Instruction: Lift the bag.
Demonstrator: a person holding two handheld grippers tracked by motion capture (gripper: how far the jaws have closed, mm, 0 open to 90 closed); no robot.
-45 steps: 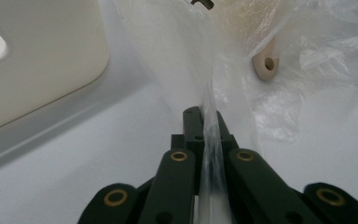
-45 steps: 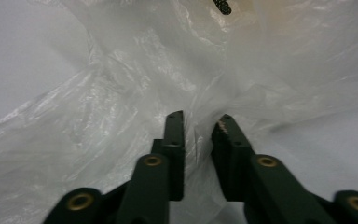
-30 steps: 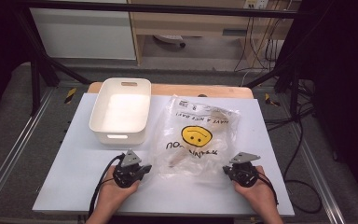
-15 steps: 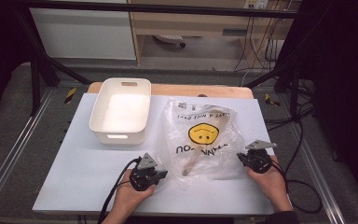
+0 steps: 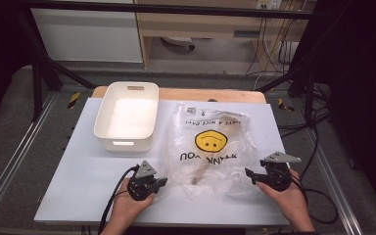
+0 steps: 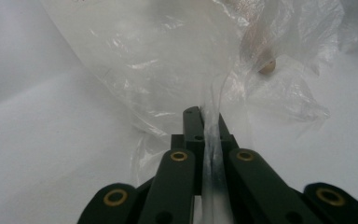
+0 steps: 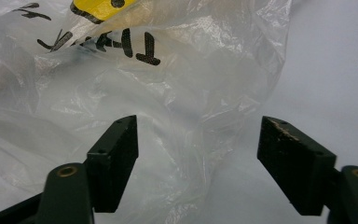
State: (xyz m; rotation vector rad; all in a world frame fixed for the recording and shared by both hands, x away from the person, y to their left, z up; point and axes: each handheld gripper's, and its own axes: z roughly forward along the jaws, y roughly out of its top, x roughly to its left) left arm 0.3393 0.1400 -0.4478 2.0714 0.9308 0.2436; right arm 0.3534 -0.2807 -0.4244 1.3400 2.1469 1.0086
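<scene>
A clear plastic bag (image 5: 210, 147) with a yellow smiley face and black "THANK YOU" print lies crumpled on the white table (image 5: 88, 166). A tan object (image 5: 200, 172) shows through its near part, and also in the left gripper view (image 6: 266, 66). My left gripper (image 5: 163, 181) is shut on the bag's near left edge; a strip of film (image 6: 211, 140) runs between its jaws. My right gripper (image 5: 248, 173) stands open at the bag's near right edge, the crumpled bag film (image 7: 186, 116) lying between its jaws.
A white rectangular bin (image 5: 127, 116) stands on the table to the left of the bag, at the back. A wooden board edge (image 5: 225, 95) runs behind the table. Cables (image 5: 318, 147) hang off the right side.
Both hands moved right and apart. The left gripper came in to the bag's near left edge and shut on it. The right gripper let go of the bag and stands open.
</scene>
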